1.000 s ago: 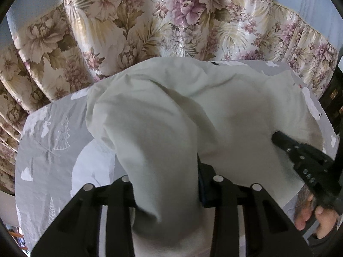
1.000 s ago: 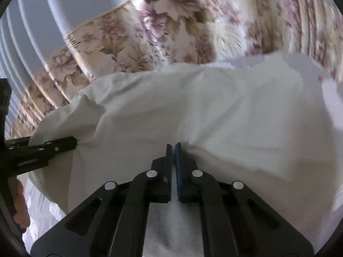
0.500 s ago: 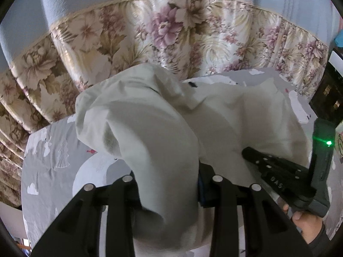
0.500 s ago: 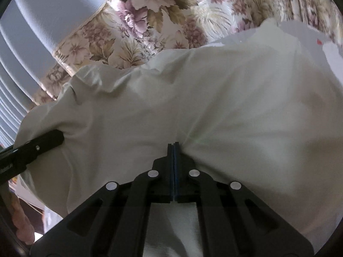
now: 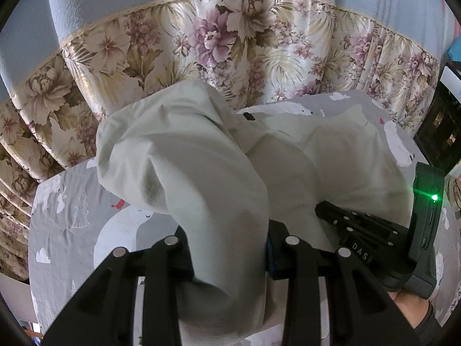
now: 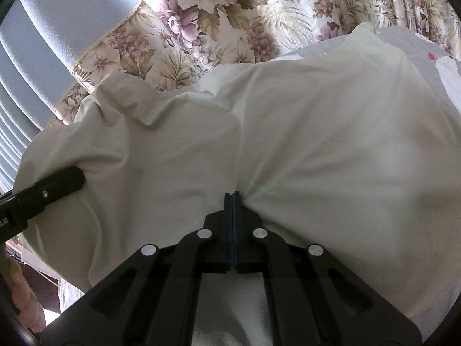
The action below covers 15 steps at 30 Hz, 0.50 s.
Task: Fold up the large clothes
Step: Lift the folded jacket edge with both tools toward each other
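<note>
Both tools grip the pale garment (image 5: 201,173): left tool (image 5: 227,248) bunched, right tool (image 6: 232,201) pinched; raise them evenly, keeping the edge taut

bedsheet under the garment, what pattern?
Grey bedsheet printed with white polar bears, trees and clouds; clearest in the left wrist view.

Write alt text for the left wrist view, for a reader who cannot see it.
The left claw grips a thick bunch of a pale garment, lifted over a grey bedsheet printed with polar bears. The right claw pinches the same garment at lower right, and a floral curtain hangs behind.
</note>
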{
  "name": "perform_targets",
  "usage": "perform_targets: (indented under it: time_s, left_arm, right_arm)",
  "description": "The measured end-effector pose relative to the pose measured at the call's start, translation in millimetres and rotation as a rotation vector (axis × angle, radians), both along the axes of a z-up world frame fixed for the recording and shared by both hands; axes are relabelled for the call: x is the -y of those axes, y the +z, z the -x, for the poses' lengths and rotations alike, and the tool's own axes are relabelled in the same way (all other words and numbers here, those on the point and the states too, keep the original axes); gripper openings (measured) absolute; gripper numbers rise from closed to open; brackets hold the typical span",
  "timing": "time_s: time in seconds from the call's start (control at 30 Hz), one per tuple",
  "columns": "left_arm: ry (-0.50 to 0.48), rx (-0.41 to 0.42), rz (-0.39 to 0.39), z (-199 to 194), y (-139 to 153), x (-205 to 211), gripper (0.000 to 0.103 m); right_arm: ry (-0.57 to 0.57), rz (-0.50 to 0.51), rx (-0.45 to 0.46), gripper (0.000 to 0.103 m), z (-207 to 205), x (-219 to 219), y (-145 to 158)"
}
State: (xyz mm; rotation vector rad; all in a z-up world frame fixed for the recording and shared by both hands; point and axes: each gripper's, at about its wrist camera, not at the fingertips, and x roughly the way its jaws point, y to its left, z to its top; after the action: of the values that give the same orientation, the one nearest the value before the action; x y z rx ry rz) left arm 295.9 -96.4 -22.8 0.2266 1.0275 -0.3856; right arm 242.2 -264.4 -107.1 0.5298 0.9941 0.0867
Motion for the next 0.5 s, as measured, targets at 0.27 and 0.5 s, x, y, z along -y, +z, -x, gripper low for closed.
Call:
perform_targets:
  time_s: [0.27, 0.5]
  left_arm:
    - [0.007, -0.009, 0.004, -0.2, -1.5, -1.6, 0.034]
    - [0.006, -0.013, -0.003, -0.5, -1.8, -1.6, 0.034]
  right_arm:
    - [0.000, -0.001, -0.002, 0.000, -1.0, -0.2, 0.5]
    - [0.005, -0.007, -0.011, 0.000, -1.8, 1.8, -0.6]
